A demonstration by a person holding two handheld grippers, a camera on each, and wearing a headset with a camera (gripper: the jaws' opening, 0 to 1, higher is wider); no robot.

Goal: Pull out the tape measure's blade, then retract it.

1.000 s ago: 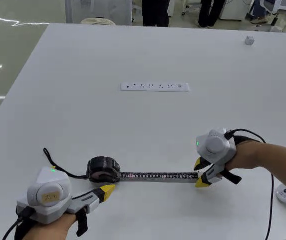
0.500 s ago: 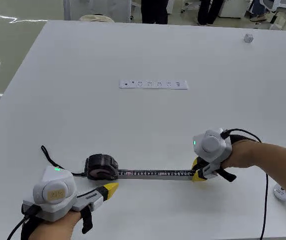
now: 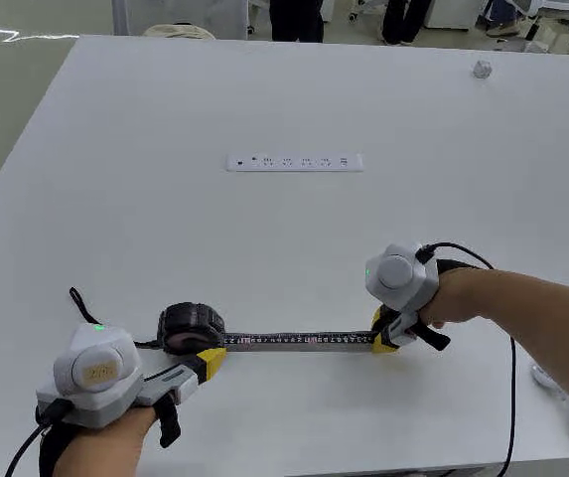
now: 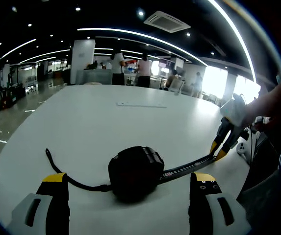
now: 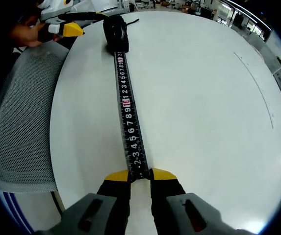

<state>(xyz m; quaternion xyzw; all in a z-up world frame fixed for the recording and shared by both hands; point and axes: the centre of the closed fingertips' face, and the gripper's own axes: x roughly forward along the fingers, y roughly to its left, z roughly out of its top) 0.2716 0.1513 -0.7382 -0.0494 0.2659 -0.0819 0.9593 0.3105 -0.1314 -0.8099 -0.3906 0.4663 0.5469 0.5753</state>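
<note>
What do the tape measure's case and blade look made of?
The case looks like black moulded plastic, perhaps rubber-coated: it is matte with a ribbed edge. The blade is probably thin painted metal: a flat, straight, stiff-looking strip with printed numerals.

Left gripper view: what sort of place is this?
Likely an open-plan office or lab: large white table, square ceiling air-conditioning vent, people standing at the far end.
</note>
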